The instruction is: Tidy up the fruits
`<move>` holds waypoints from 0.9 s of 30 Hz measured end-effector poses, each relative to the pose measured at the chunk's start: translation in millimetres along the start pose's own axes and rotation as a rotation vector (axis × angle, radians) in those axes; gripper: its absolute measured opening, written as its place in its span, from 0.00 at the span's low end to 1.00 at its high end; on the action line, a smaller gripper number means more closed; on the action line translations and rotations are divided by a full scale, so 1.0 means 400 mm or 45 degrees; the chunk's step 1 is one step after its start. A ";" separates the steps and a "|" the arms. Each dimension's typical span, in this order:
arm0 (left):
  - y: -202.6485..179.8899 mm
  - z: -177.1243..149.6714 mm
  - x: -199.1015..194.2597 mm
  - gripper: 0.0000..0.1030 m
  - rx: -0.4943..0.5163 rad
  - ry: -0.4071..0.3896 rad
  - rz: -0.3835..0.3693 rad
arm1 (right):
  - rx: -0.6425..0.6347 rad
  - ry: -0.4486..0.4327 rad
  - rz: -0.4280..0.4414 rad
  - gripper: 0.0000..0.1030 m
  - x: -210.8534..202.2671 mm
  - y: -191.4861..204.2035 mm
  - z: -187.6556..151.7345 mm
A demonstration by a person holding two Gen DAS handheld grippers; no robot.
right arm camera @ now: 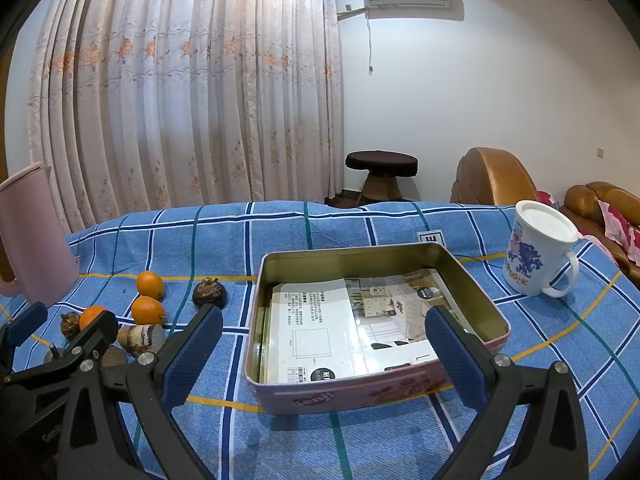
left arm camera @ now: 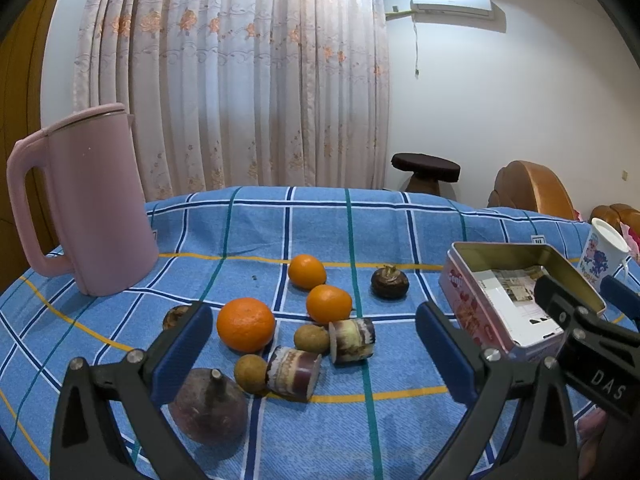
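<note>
Both grippers, left (left arm camera: 314,354) and right (right arm camera: 324,354), were wide open and held nothing; round orange fruits (left arm camera: 245,324) lay beside the open pink metal tin (right arm camera: 376,390).

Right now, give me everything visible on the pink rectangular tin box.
The pink rectangular tin box sits flat and upright on the blue checked tablecloth, lid off, none in view. Rounded corners, rolled rim, gold-toned metal inside, pink outer wall with a red-and-white logo and red print. The only contents are printed paper sheets lying flat on its floor; no fruit inside. The open right gripper hovers at its near wall; contact unclear. The fruits lie apart to its left.
</note>
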State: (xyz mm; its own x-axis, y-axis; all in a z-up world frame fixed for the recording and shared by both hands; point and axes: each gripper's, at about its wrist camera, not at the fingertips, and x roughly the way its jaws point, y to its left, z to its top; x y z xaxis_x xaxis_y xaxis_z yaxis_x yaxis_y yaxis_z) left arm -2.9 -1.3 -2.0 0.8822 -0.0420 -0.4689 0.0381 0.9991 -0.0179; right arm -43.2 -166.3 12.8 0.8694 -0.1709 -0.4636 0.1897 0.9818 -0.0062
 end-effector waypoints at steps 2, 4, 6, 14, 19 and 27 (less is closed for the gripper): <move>0.000 -0.001 0.000 1.00 0.000 0.000 0.000 | 0.000 -0.001 0.000 0.99 0.000 0.000 0.000; 0.000 0.000 0.000 1.00 -0.002 0.001 0.000 | -0.001 -0.002 0.002 0.99 -0.001 0.001 -0.001; 0.000 0.000 0.000 1.00 -0.002 0.002 0.000 | -0.002 -0.005 0.002 0.99 -0.002 0.002 0.000; 0.001 -0.001 0.002 1.00 -0.003 0.002 0.000 | 0.001 -0.004 0.004 0.99 -0.003 0.004 0.000; 0.001 -0.001 0.001 1.00 -0.003 0.002 0.000 | 0.000 -0.005 0.004 0.99 -0.003 0.004 0.000; 0.002 -0.002 0.001 1.00 -0.003 0.003 -0.001 | 0.002 -0.002 0.009 0.99 -0.003 0.003 0.001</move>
State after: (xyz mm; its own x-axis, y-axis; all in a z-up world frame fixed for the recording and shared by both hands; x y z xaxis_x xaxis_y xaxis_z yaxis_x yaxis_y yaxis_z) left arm -2.9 -0.7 -2.9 0.8813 -0.0426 -0.4707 0.0375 0.9991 -0.0203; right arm -44.1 -165.0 13.6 0.8714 -0.1643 -0.4623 0.1846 0.9828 -0.0014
